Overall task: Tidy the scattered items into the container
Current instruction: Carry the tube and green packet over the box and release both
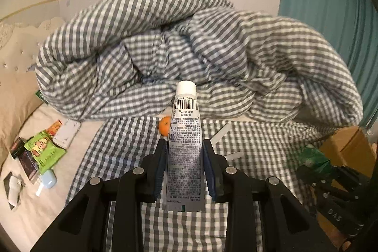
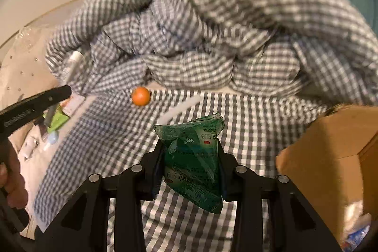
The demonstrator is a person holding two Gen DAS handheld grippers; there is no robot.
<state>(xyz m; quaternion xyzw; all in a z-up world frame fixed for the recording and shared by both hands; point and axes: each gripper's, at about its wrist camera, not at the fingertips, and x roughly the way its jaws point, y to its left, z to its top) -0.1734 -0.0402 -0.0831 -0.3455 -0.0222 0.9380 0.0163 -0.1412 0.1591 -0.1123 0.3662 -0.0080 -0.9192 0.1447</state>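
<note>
Left gripper (image 1: 184,157) clamps a grey printed tube (image 1: 185,145), right gripper (image 2: 191,152) a crumpled green sachet (image 2: 193,162); brown cardboard box (image 2: 330,152) awaits, orange fruit (image 2: 141,96) remains on the bed.

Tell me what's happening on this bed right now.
A person is tidying with a gripper in each hand. The left gripper is clamped on a grey tube with a white cap; the right gripper holds a crumpled green packet. The cardboard box stands at the right. An orange, white strips and a pile of packets lie on the bed.
</note>
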